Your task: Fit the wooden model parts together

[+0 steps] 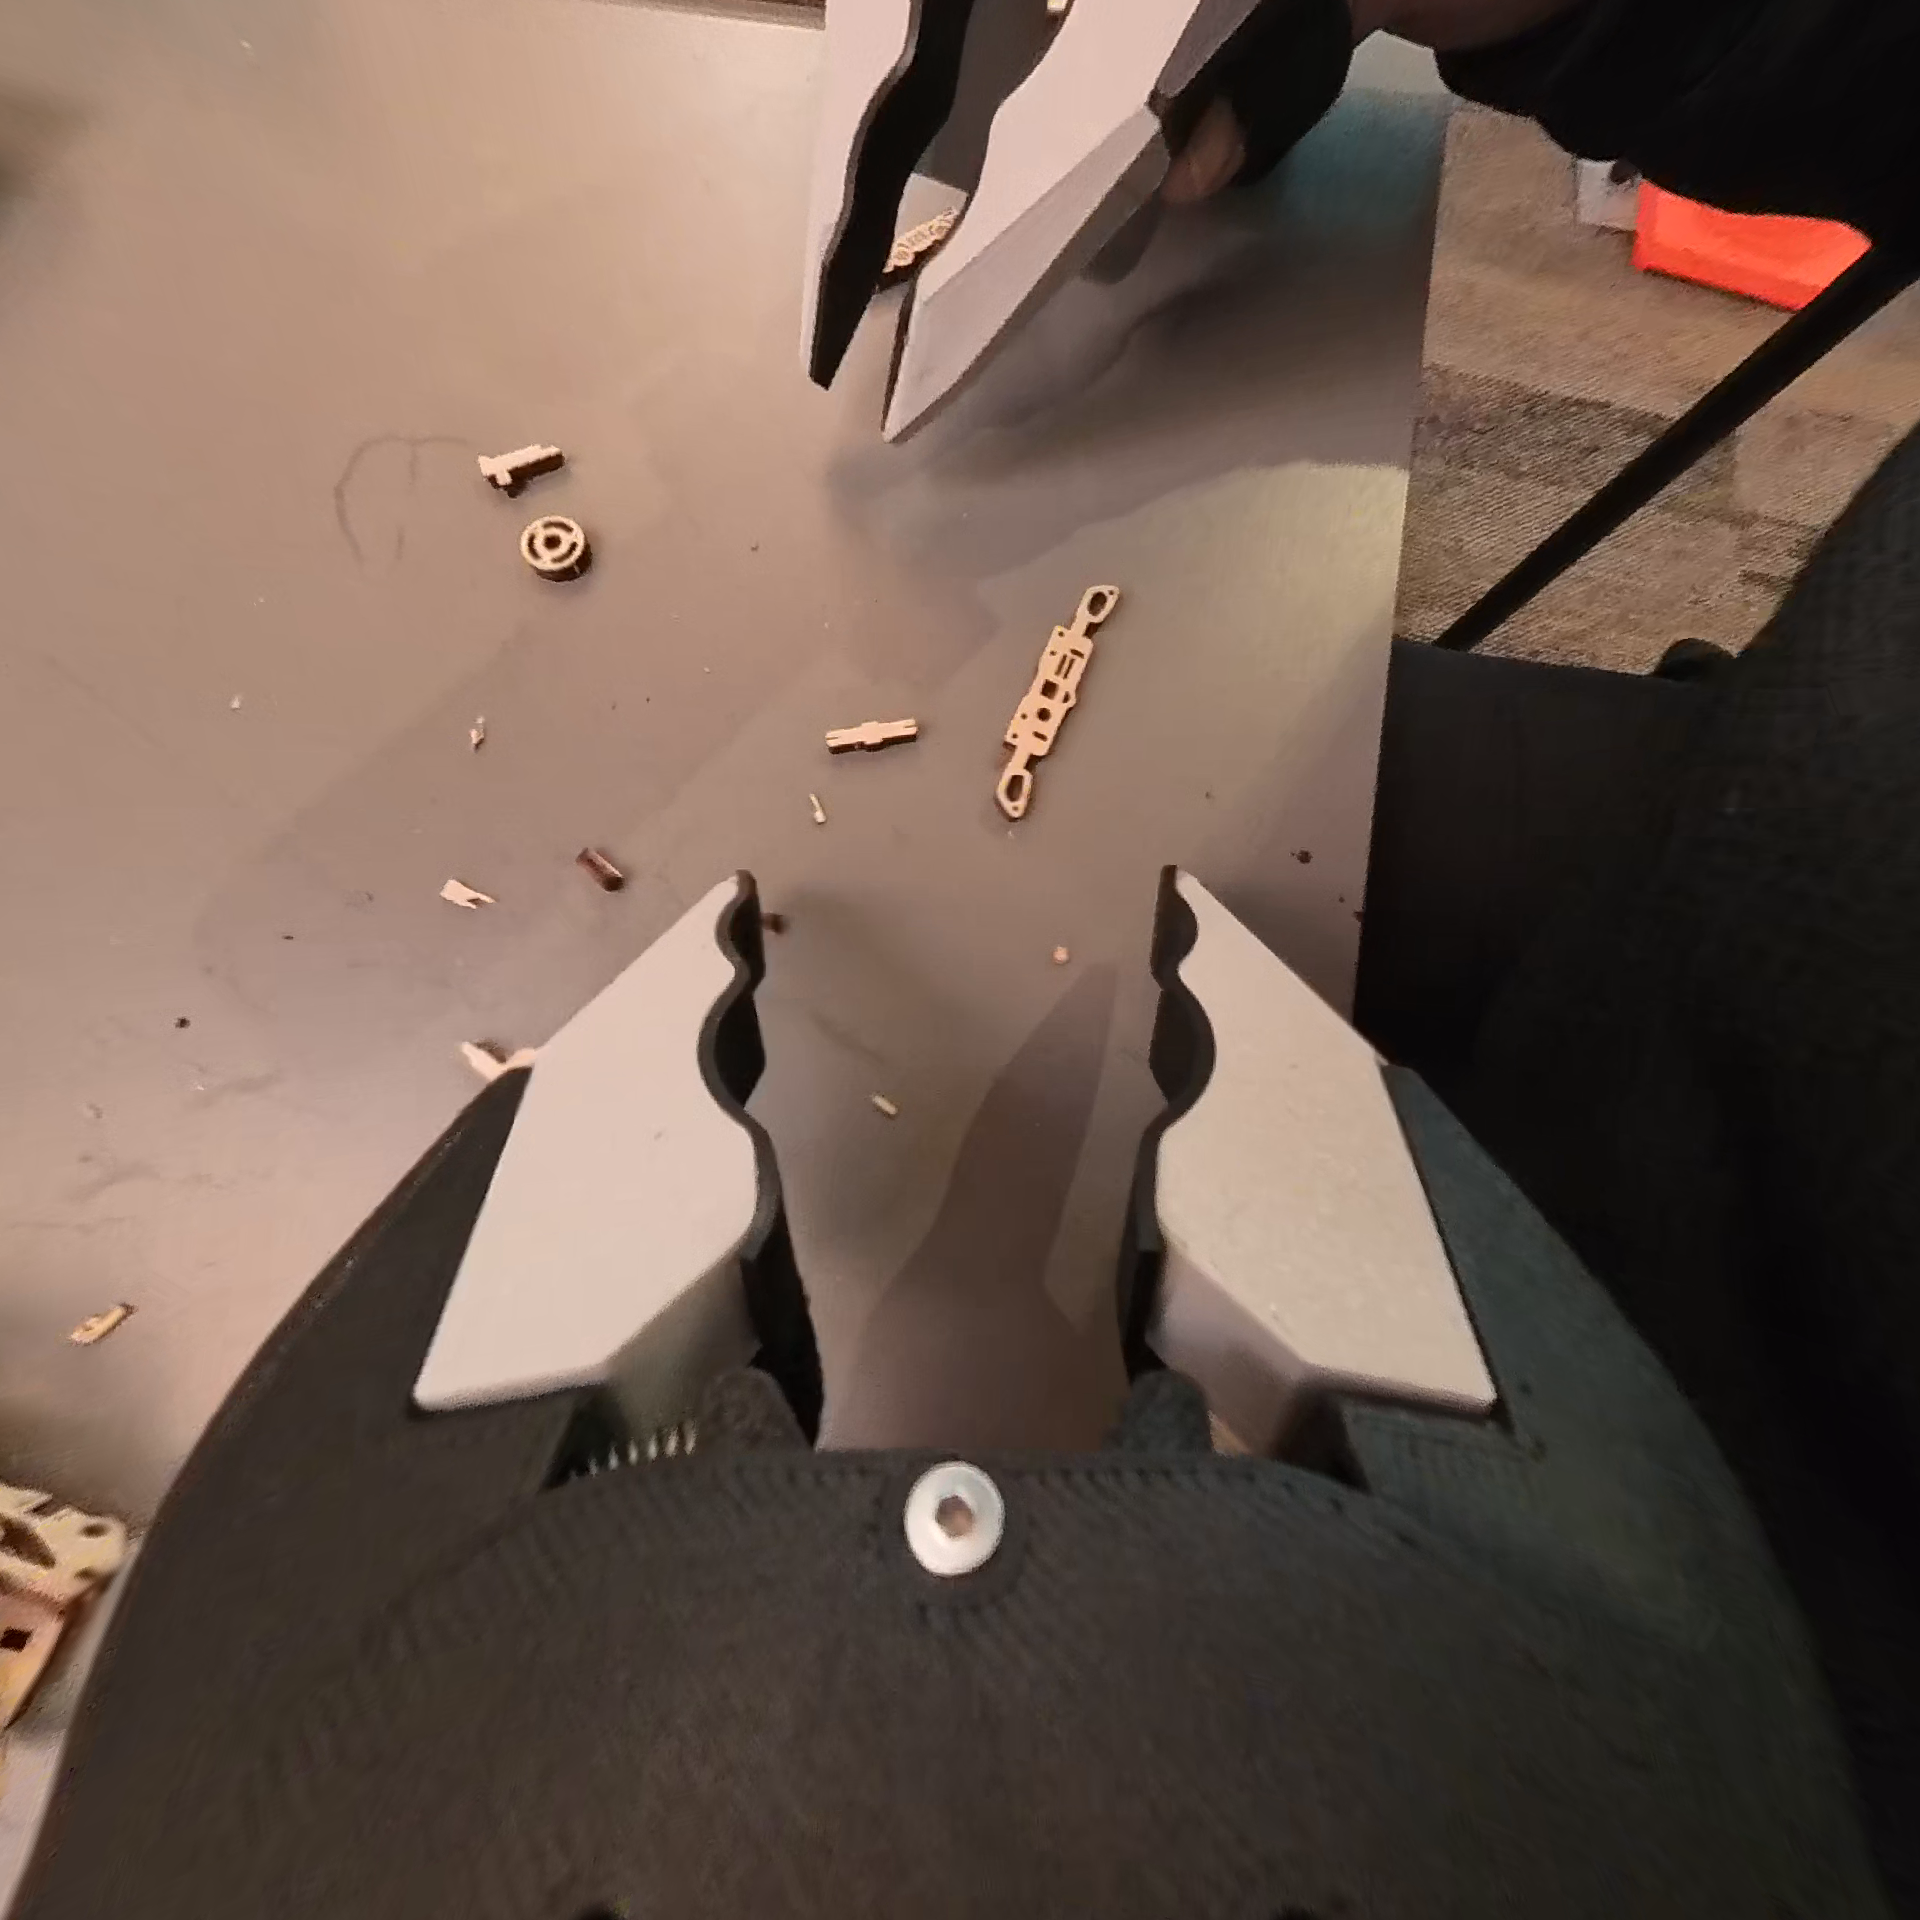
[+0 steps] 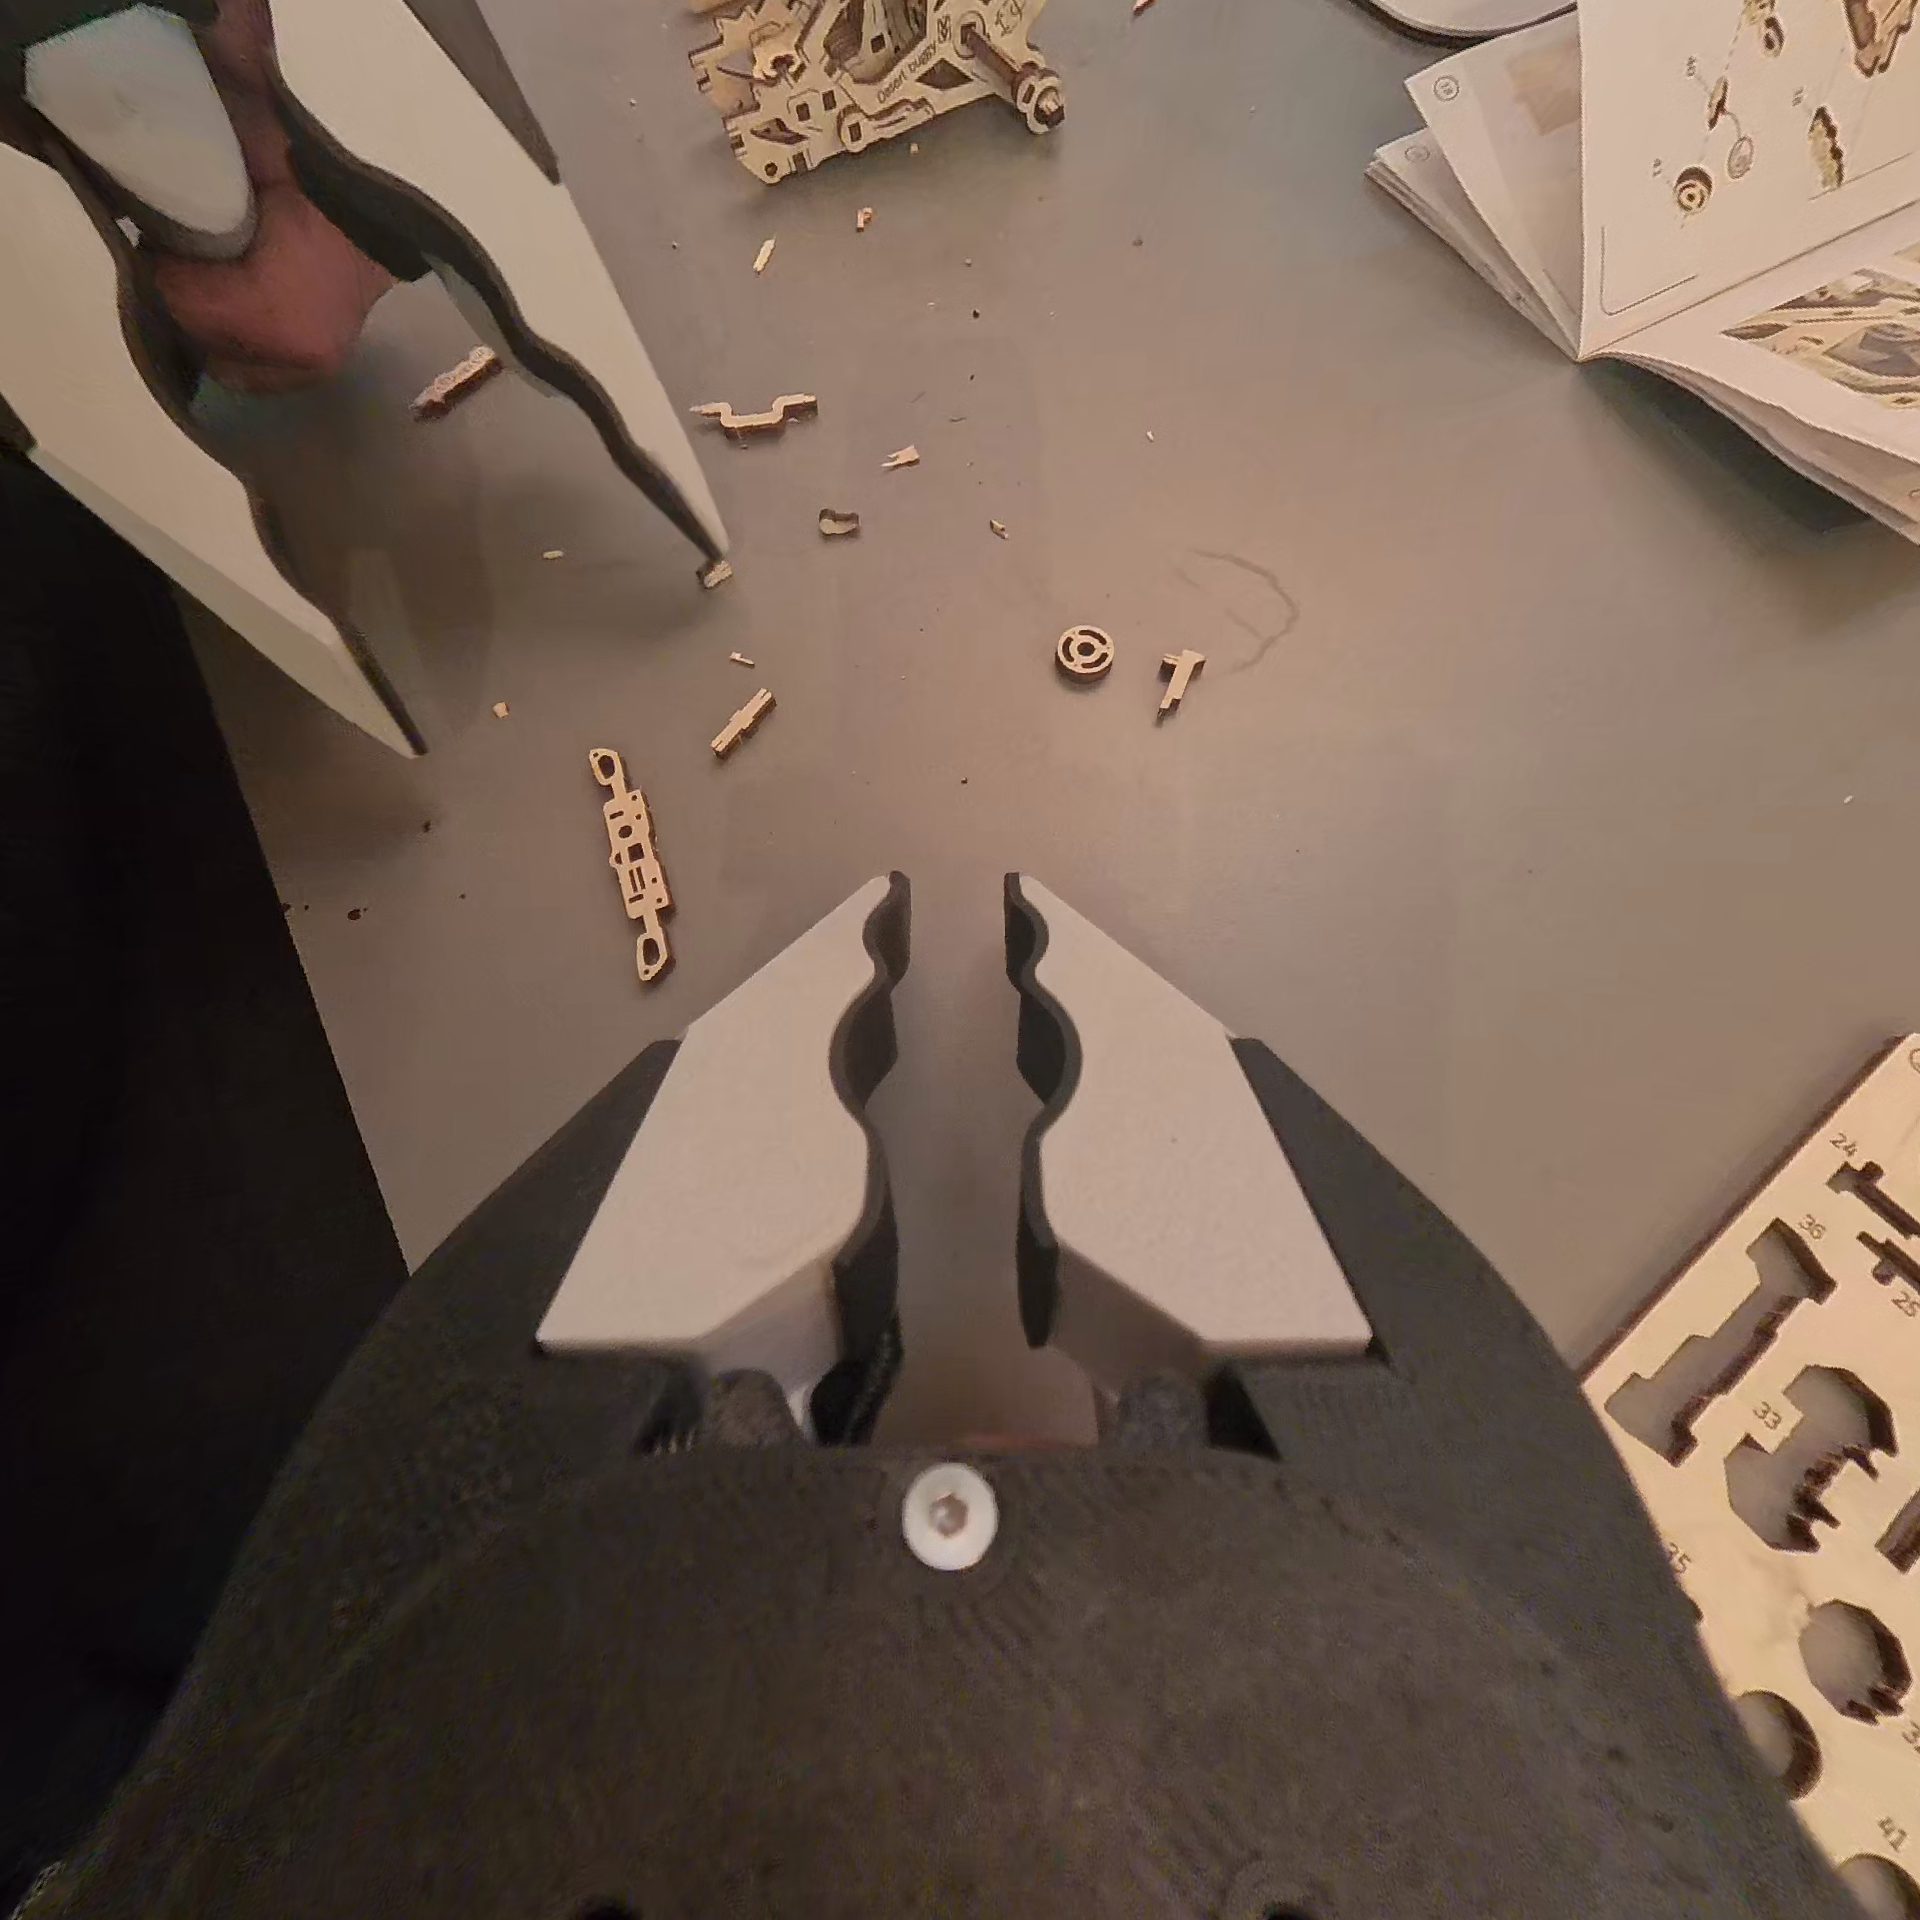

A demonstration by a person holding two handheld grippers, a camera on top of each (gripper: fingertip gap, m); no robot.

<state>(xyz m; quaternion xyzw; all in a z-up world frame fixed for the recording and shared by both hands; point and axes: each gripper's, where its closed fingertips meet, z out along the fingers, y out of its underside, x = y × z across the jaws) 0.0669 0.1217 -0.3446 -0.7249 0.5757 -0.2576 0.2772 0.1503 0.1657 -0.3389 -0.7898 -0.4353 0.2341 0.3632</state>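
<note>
Loose wooden parts lie on the grey table (image 1: 312, 260): a long pierced strip (image 1: 1060, 701) (image 2: 632, 868), a short peg (image 1: 871, 736) (image 2: 743, 722), a round ring (image 1: 556, 545) (image 2: 1086, 655) and a T-shaped bit (image 1: 520, 468) (image 2: 1179, 675). My left gripper (image 1: 956, 883) (image 2: 566, 649) is wide open and empty, just short of the peg and strip. My right gripper (image 2: 956, 881) (image 1: 860, 405) has a narrow gap between its fingers and holds nothing; it hovers over bare table, with the strip to its left. A partly built wooden model (image 2: 883, 83) stands at the far edge.
An open instruction booklet (image 2: 1714, 239) lies at the right wrist view's upper right, a punched-out wooden part sheet (image 2: 1766, 1403) at its lower right. More small bits (image 2: 758, 416) (image 2: 455, 382) and splinters are scattered about. The table edge (image 1: 1392, 623) drops to carpet with an orange box (image 1: 1745, 249). One gripper's finger ends stand about 10 centimetres off the other's. The short peg (image 2: 743, 722) is about 4 centimetres from my left fingertips. The left camera catches it too, in the left wrist view (image 1: 875, 728). My right gripper's tips are some 6 centimetres from the T-shaped bit (image 2: 1179, 675). Seen from the left wrist view (image 1: 517, 459) as well.
</note>
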